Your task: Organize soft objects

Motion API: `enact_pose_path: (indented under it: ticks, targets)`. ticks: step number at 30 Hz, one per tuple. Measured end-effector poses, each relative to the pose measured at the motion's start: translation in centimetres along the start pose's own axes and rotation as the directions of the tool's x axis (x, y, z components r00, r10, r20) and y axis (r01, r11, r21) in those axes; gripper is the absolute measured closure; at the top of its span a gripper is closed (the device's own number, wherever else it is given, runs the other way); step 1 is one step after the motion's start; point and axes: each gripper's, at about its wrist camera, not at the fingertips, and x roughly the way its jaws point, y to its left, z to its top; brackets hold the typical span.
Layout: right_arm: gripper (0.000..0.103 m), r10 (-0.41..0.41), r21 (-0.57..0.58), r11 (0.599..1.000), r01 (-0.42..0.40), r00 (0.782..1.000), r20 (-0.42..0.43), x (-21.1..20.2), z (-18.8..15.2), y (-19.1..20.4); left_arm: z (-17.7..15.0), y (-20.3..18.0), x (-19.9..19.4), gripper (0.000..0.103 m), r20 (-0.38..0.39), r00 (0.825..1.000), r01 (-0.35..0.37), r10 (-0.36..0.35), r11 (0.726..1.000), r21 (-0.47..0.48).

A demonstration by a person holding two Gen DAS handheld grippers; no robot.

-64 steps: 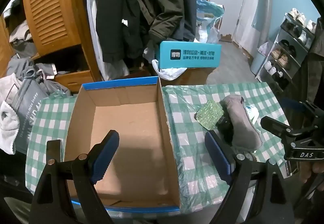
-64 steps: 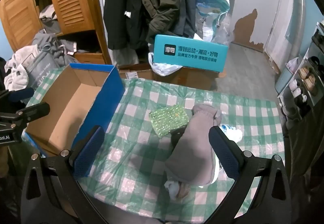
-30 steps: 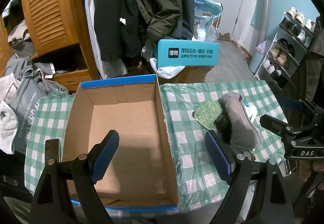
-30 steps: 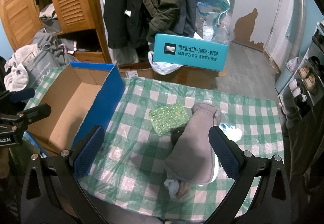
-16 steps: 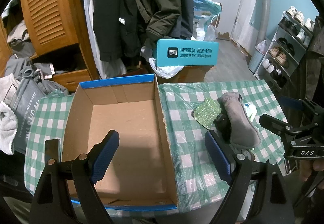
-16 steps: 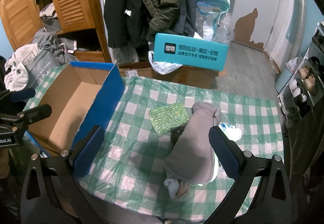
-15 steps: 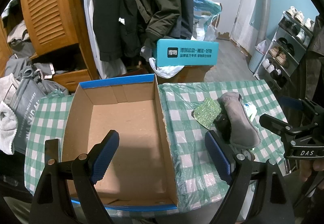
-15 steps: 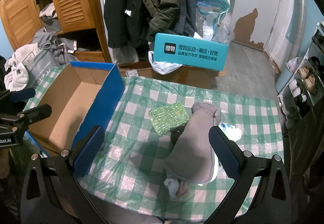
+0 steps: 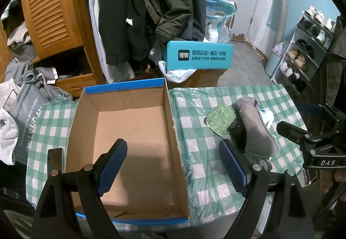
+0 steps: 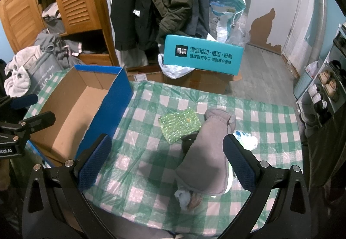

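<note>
Checked cloth covers the counter [image 10: 151,176]; both tools, left [image 9: 173,165] and right [image 10: 166,161], hang wide open, empty; the limp grey sock [image 10: 207,152] probably wants a mid-body pinch.

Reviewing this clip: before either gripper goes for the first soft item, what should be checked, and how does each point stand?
1. Right gripper open and empty: ok.
2. Left gripper open and empty: ok.
3. Cardboard box open-topped with its floor bare: ok.
4. Grey sock within the right gripper's span, top unobstructed: ok.
5. Green sponge cloth lying free: not ok, the sock overlaps its corner.
6. What the dark item and white item under the sock are: cannot tell.
</note>
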Motion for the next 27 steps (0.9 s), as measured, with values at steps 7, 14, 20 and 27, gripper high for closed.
enact_pose_path:
  ticks: [7, 14, 20, 27]
  targets:
    - [0.002, 0.000, 0.000, 1.000, 0.000, 1.000, -0.001, 0.0, 0.0, -0.1, 0.0, 0.0, 0.0, 0.015, -0.001, 1.000, 0.001, -0.001, 1.000, 0.000]
    - [0.002, -0.002, 0.004, 1.000, 0.002, 1.000, -0.008, 0.1, 0.3, 0.0, 0.0, 0.0, 0.0, 0.015, -0.003, 1.000, 0.003, -0.003, 1.000, -0.002]
    - [0.002, -0.018, 0.014, 1.000, 0.018, 0.999, -0.030, 0.6, 0.3, -0.9, -0.4, -0.7, 0.5, 0.015, -0.024, 0.999, 0.021, -0.021, 1.000, -0.014]
    - [0.002, -0.039, 0.058, 0.997, 0.043, 0.996, -0.075, 1.5, 0.3, -3.1, -0.1, -1.5, 1.8, 0.015, -0.055, 0.998, 0.028, -0.028, 1.000, -0.002]
